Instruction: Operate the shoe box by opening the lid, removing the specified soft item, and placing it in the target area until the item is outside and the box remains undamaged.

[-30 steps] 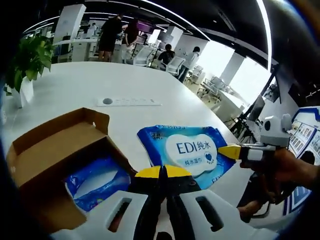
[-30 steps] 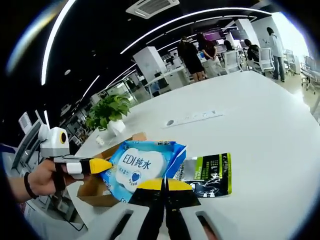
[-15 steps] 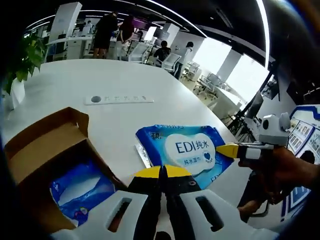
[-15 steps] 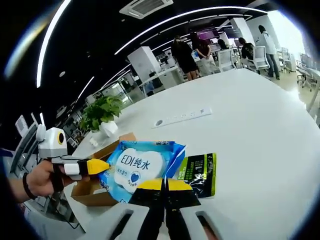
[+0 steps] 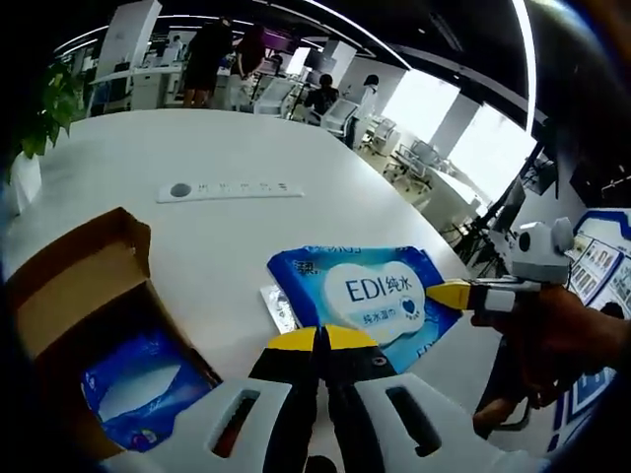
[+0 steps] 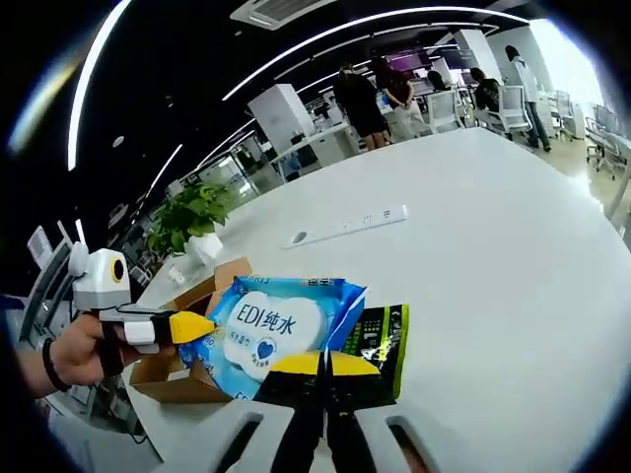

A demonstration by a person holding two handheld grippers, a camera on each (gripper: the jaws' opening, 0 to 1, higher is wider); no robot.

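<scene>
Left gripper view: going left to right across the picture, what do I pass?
Potted plant → open cardboard box with a blue pack inside → blue EDI wipes pack → right gripper, its jaws closed on that pack's edge.

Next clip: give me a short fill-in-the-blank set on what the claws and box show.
Both claws, left and right, pinch the blue ____ pack.
The brown cardboard shoe box stands ____.
Inside the box lies a second ____ soft pack.
Beneath the held pack, on the white table, lies a black-and-____ pouch.

Missing words: wet-wipes; open; blue; green
</scene>
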